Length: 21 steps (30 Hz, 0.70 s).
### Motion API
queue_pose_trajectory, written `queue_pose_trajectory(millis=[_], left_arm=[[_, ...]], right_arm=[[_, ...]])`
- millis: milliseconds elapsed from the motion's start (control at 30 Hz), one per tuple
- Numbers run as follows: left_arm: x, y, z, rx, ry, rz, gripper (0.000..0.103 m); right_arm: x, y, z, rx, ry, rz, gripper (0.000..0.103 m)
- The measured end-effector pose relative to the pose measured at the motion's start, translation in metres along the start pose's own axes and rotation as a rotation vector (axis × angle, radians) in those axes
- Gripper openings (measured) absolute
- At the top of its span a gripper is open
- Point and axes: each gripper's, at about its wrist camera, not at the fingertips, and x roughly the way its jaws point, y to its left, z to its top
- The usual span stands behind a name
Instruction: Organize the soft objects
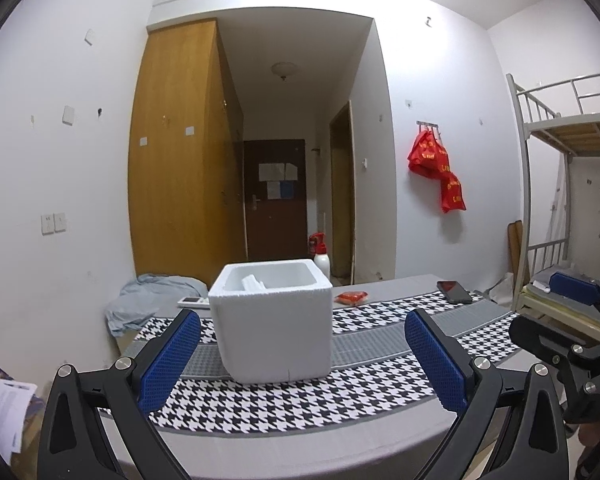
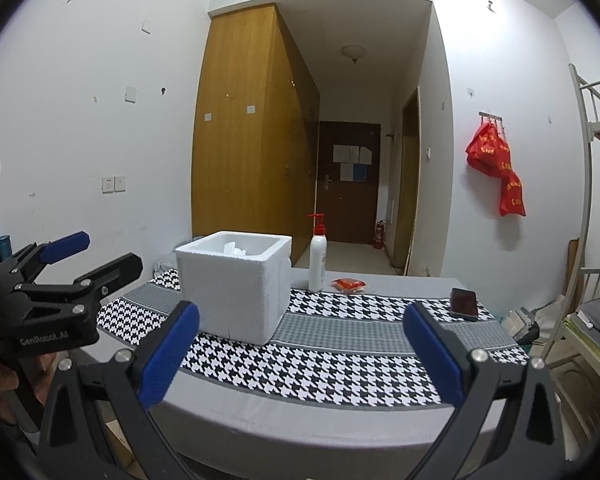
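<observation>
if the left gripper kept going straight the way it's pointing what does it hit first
Most likely the white foam box, which sits dead ahead between the open left gripper's fingers on the houndstooth cloth. Nothing shows in the gap before it, though depth is hard to judge here.

Both tools share one build: the left gripper (image 1: 302, 354) and the right gripper (image 2: 300, 344) each have two matte black finger arms with triangular cut-outs near the base, joined by round silver screw heads at the pivots. Each finger ends in a long blue pad (image 1: 168, 360) with a fine ribbed, dotted texture on its inner face. From the side, in the right wrist view, the left tool shows stacked black linkage bars, more small silver screws, a rounded black fingertip, and the white lettering "GenRobot.AI" on its body. A hand (image 2: 8, 376) shows dimly beneath that body, no sleeve discernible
</observation>
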Motion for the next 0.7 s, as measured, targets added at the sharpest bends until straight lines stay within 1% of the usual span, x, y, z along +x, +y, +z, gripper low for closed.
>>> queue_pose_trajectory(millis=[133, 200, 300, 433, 500, 700], left_arm=[[-0.006, 0.001, -0.011, -0.005, -0.001, 0.002, 0.102], [-0.007, 0.002, -0.017, -0.012, 0.008, -0.009, 0.102], [-0.009, 0.003, -0.025, -0.015, 0.010, -0.002, 0.102], [-0.008, 0.002, -0.033, -0.002, 0.026, -0.003, 0.102], [-0.007, 0.002, -0.035, 0.001, 0.031, -0.006, 0.102], [-0.007, 0.004, -0.037, -0.008, 0.034, -0.002, 0.102]], right_arm=[[-0.006, 0.002, -0.008, 0.025, -0.008, 0.006, 0.103], [-0.008, 0.004, -0.011, 0.026, -0.009, -0.002, 0.103], [-0.011, 0.006, -0.018, 0.030, -0.015, -0.012, 0.103], [-0.008, 0.008, -0.026, 0.034, 0.002, -0.002, 0.103], [-0.006, 0.007, -0.028, 0.039, 0.016, 0.016, 0.103], [-0.006, 0.010, -0.037, 0.028, 0.018, 0.005, 0.103]])
